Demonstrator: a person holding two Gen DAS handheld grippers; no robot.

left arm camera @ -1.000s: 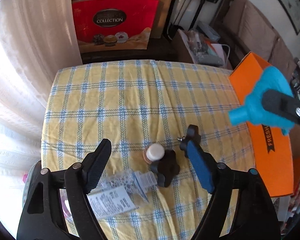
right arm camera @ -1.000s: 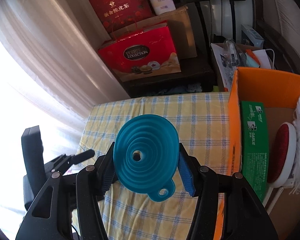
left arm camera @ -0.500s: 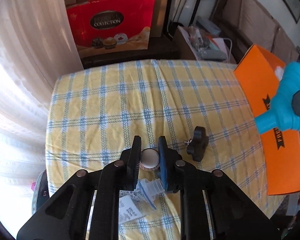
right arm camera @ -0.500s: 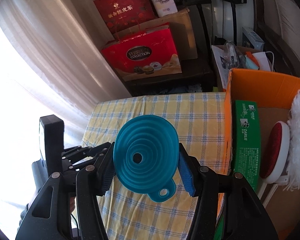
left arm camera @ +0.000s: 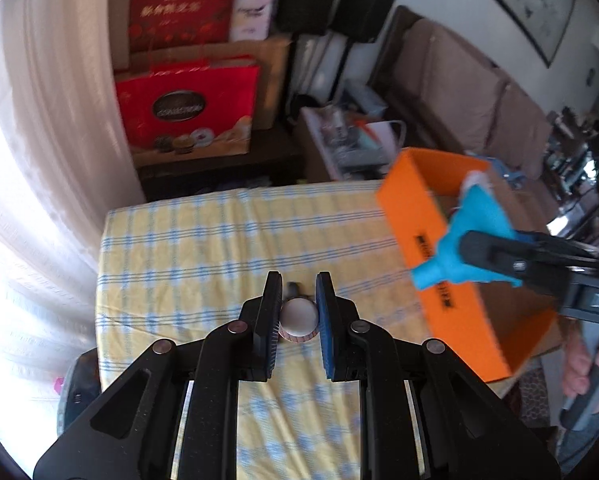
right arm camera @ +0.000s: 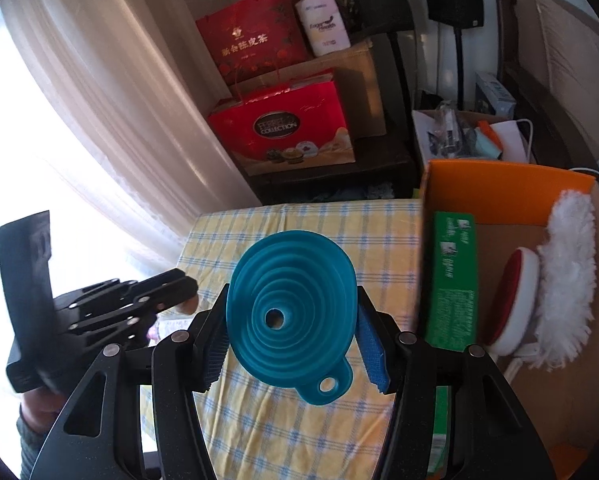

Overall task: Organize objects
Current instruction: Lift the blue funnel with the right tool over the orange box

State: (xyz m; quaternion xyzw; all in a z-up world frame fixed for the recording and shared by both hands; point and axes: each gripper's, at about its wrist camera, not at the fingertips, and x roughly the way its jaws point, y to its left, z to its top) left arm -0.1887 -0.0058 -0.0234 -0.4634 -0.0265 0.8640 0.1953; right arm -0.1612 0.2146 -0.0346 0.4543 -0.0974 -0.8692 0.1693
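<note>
My left gripper [left arm camera: 298,318] is shut on a small white-capped bottle [left arm camera: 298,319] and holds it above the yellow checked tablecloth [left arm camera: 203,240]. My right gripper [right arm camera: 291,338] is shut on a blue collapsible funnel [right arm camera: 293,312], held in the air beside the orange box [right arm camera: 495,184]. The funnel also shows in the left wrist view [left arm camera: 467,240], at the box's near wall [left arm camera: 419,224]. The left gripper shows at the left of the right wrist view [right arm camera: 179,284]. A dark knob [left arm camera: 293,289] is partly hidden behind the bottle.
The orange box holds a green carton [right arm camera: 453,276], a red-and-white round pad [right arm camera: 513,300] and a white fluffy duster [right arm camera: 567,276]. Red gift bags [left arm camera: 187,108] and cardboard boxes stand behind the table. A curtain [left arm camera: 59,120] hangs at the left.
My left gripper closed on the white-capped bottle and has lifted it off the cloth. My right gripper has carried the funnel nearer to the orange box.
</note>
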